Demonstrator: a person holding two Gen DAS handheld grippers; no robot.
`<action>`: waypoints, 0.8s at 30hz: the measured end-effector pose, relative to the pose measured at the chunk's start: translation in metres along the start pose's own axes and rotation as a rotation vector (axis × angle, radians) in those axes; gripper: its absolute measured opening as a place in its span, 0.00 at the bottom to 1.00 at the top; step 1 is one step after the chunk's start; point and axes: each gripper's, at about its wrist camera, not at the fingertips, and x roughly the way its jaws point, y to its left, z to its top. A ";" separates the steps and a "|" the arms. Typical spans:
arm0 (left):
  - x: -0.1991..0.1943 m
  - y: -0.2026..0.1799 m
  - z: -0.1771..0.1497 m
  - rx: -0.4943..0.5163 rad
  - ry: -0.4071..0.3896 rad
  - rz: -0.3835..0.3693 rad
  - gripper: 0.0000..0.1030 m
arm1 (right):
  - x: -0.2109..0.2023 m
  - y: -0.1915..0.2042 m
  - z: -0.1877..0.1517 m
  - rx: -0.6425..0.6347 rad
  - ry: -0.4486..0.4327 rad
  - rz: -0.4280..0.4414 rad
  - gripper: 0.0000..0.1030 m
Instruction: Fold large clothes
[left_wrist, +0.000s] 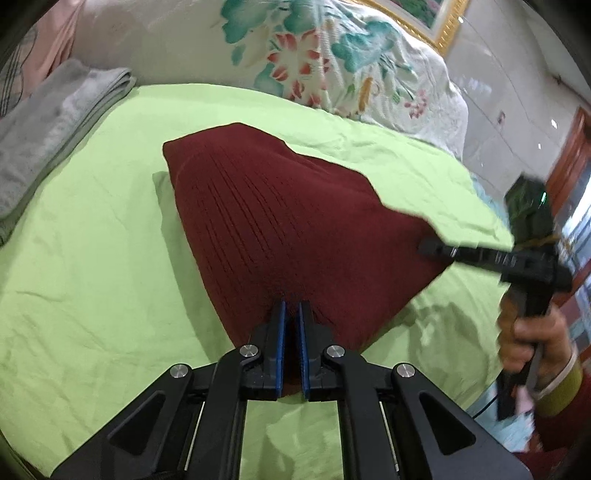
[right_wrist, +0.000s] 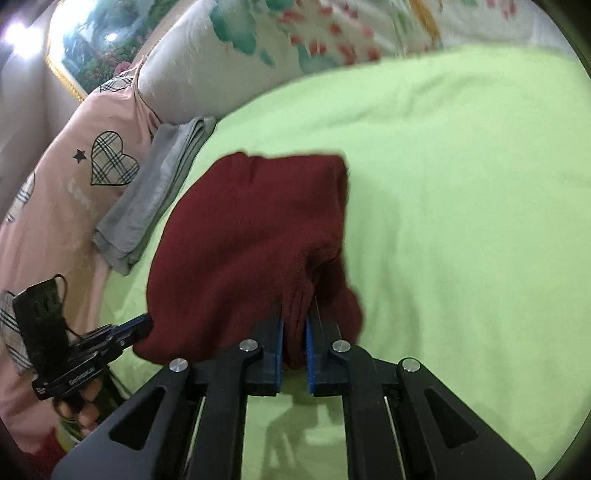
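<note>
A dark red knitted garment (left_wrist: 288, 229) lies partly folded on the green bed sheet (left_wrist: 92, 258). My left gripper (left_wrist: 291, 306) is shut on its near edge. My right gripper (right_wrist: 295, 314) is shut on another edge of the same garment (right_wrist: 251, 229) and lifts it a little. In the left wrist view the right gripper (left_wrist: 428, 245) grips the garment's right corner. In the right wrist view the left gripper (right_wrist: 144, 325) holds the garment's lower left corner.
A folded grey towel (left_wrist: 48, 133) lies at the left of the bed, also in the right wrist view (right_wrist: 155, 195). A floral quilt (left_wrist: 332, 55) is piled at the back. A pink quilt with heart patterns (right_wrist: 74, 184) lies beside the towel.
</note>
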 end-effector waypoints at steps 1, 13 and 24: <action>0.003 0.000 0.000 0.010 0.010 0.005 0.06 | 0.001 -0.004 0.001 -0.009 0.013 -0.019 0.09; -0.005 0.004 -0.005 -0.014 0.010 0.009 0.14 | 0.004 -0.018 0.000 0.055 0.038 -0.030 0.21; -0.011 0.012 0.026 -0.147 -0.036 0.094 0.49 | 0.025 0.025 0.035 -0.020 -0.009 0.036 0.22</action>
